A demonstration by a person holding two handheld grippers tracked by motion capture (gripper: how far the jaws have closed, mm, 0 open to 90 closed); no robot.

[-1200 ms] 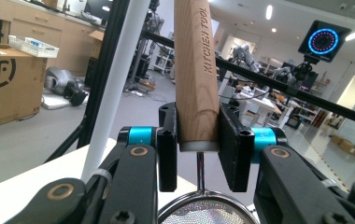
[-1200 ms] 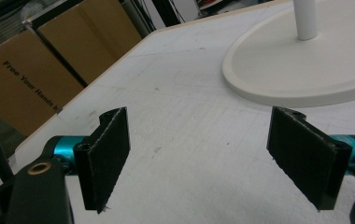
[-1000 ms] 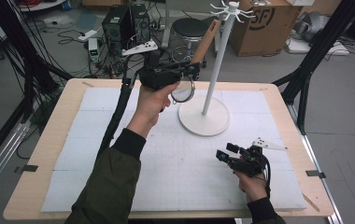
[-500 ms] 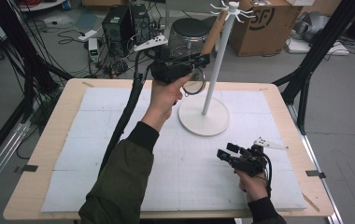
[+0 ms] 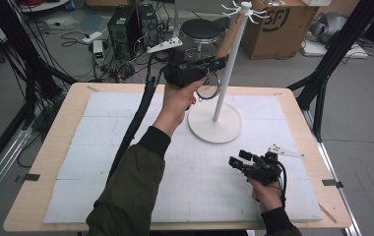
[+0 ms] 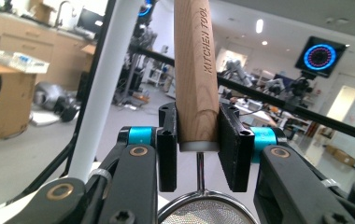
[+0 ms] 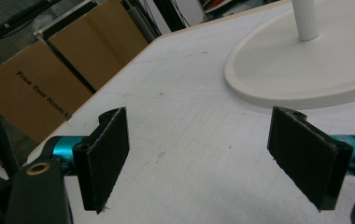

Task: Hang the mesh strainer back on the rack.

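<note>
Counter (image 5: 47,196) first: pale wood rim, white gridded mat (image 5: 126,132) over most of it; around it grey floor, cables, a black computer tower (image 5: 123,22), a round stool (image 5: 202,29) and a cardboard box (image 5: 278,24). White stand (image 5: 222,93) sits at the far middle, round base on the mat, hooks at the top; the right gripper view catches that base up close, plus more boxes off the counter's edge. Left hand-held gripper (image 5: 214,63) is up beside the pole, clenched on a strainer (image 6: 196,88); its own view gives what the high one blurs: wooden handle stamped KITCHEN TOOL, running straight up between the pads, mesh bowl below the jaws, so the long axis looks near vertical. Right hand-held gripper (image 7: 213,158) rests low on the mat, near right; jaws spread wide, nothing between them.
</note>
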